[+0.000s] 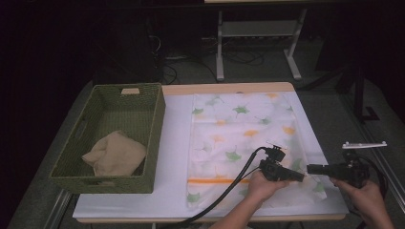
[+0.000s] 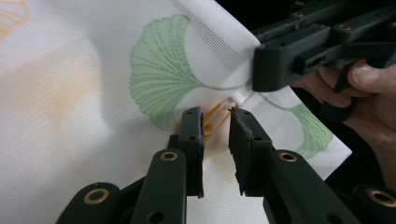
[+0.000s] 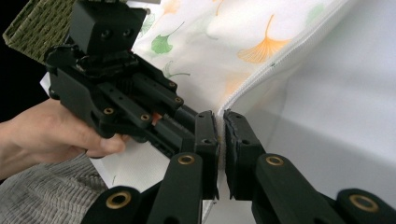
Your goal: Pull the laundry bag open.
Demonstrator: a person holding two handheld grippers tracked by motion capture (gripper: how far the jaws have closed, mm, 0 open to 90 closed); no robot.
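A white cloth with green and orange ginkgo leaves (image 1: 239, 124) lies flat on the table's right half. Its front right edge is lifted. My right gripper (image 1: 309, 168) comes in from the right and is shut on that seamed edge (image 3: 261, 74), the jaws nearly touching (image 3: 221, 126). My left gripper (image 1: 302, 177) points at the same spot from the left. In the left gripper view its jaws (image 2: 216, 123) stand a little apart just over the cloth (image 2: 93, 93), beside the right gripper's tip (image 2: 261, 70). A hand holds the left gripper (image 3: 116, 88) close to my right jaws.
A green woven basket (image 1: 100, 183) stands on the table's left side with a crumpled beige cloth (image 1: 114, 152) inside. A bare white strip of table (image 1: 176, 143) lies between basket and patterned cloth. Desk legs and cables stand on the floor behind.
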